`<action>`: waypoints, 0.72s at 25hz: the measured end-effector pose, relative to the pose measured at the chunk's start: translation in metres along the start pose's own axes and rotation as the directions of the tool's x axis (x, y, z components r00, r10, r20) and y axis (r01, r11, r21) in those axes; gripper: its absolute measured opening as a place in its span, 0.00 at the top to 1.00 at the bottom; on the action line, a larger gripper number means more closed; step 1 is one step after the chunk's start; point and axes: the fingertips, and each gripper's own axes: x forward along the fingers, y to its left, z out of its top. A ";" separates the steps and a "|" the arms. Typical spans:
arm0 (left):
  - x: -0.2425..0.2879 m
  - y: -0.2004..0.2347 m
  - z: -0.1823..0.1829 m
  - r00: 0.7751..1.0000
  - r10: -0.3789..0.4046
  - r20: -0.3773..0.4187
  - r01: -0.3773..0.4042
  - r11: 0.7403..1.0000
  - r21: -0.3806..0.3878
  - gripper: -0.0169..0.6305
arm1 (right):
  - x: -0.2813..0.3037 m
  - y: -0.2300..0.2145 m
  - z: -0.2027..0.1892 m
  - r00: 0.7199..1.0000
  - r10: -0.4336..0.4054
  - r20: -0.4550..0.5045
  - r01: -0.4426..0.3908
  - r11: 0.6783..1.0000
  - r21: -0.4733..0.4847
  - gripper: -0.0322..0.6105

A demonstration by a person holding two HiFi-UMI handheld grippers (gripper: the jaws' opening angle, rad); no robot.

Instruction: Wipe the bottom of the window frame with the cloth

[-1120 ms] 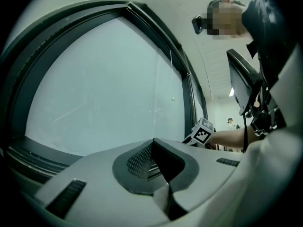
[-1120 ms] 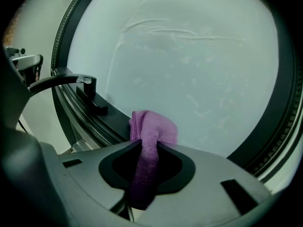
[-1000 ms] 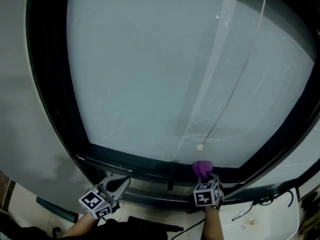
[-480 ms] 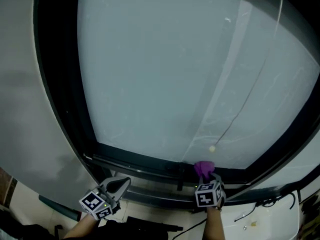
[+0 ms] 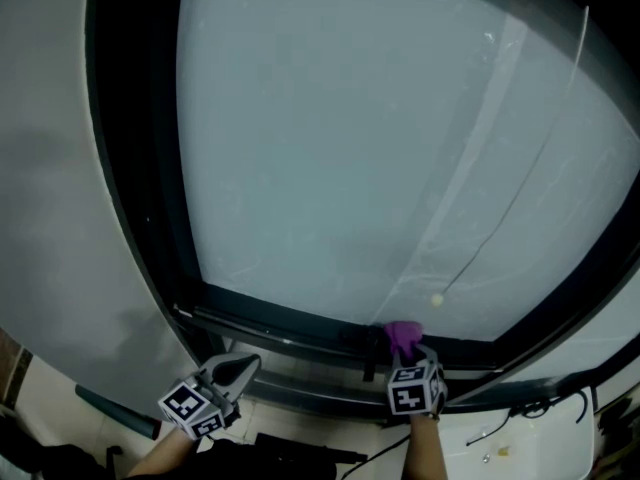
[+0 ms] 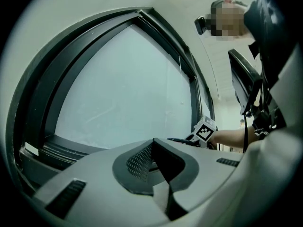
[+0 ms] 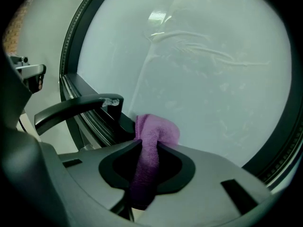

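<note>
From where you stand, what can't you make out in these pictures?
- Where the purple cloth meets the bottom frame: in the head view the cloth's own bulk and the right gripper cover it; in the right gripper view the gripper's body does.
- Anything beyond the window pane: hazy glass in every view.
- The small bits at the head view's lower right: too small to name.

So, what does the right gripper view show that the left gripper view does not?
Only the right gripper view: the purple cloth clamped in the right tool, beside a black window handle. Only the left gripper view: the left tool, shut and empty, the right tool's marker cube and the person's forearm. Both: the pale window glass and its dark frame.
</note>
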 end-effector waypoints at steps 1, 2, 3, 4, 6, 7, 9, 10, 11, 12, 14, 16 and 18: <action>-0.001 0.002 0.001 1.000 0.005 0.003 -0.005 1.000 -0.002 0.97 | -0.001 0.001 0.003 1.000 -0.006 0.006 0.006 1.000 -0.009 0.82; -0.003 0.004 0.002 1.000 0.009 0.007 -0.009 1.000 -0.001 0.97 | -0.002 0.002 0.005 1.000 -0.006 0.013 0.006 1.000 -0.015 0.82; -0.005 0.006 0.004 1.000 0.013 0.010 -0.013 1.000 0.002 0.97 | -0.003 0.005 0.008 1.000 0.003 0.023 -0.002 1.000 -0.015 0.82; -0.006 0.008 0.005 1.000 0.018 0.013 -0.018 1.000 0.003 0.97 | -0.004 0.009 0.012 0.999 0.019 0.036 -0.018 1.000 -0.010 0.82; -0.010 0.011 0.007 1.000 0.027 0.015 -0.027 1.000 0.004 0.97 | -0.006 0.017 0.018 0.996 0.061 0.066 -0.062 0.998 0.002 0.82; -0.011 0.012 0.007 0.999 0.030 0.015 -0.031 1.000 0.004 0.97 | -0.007 0.020 0.020 0.994 0.077 0.077 -0.077 0.997 0.004 0.82; -0.013 0.013 0.006 0.999 0.035 0.012 -0.035 0.999 0.001 0.97 | -0.008 0.022 0.021 0.993 0.081 0.086 -0.082 0.997 0.001 0.82; -0.014 0.013 0.005 0.999 0.036 0.010 -0.036 0.999 -0.003 0.97 | -0.008 0.023 0.021 0.993 0.078 0.085 -0.078 0.997 -0.003 0.82; -0.015 0.013 0.005 0.999 0.037 0.009 -0.037 0.999 -0.007 0.97 | -0.009 0.023 0.021 0.994 0.075 0.085 -0.075 0.997 -0.007 0.82; -0.016 0.013 0.004 0.999 0.037 0.007 -0.037 0.999 -0.010 0.97 | -0.010 0.024 0.021 0.994 0.074 0.086 -0.074 0.997 -0.013 0.82; -0.017 0.013 0.002 0.999 0.036 0.006 -0.036 0.999 -0.007 0.97 | -0.012 0.027 0.023 0.992 0.077 0.095 -0.075 0.997 -0.028 0.82; -0.017 0.012 0.001 0.999 0.035 0.007 -0.035 0.999 -0.002 0.97 | -0.017 0.031 0.026 0.988 0.089 0.125 -0.085 0.995 -0.043 0.82; -0.016 0.011 0.002 0.999 0.034 0.005 -0.034 0.999 -0.006 0.97 | -0.022 0.036 0.031 0.979 0.115 0.167 -0.107 0.993 -0.057 0.82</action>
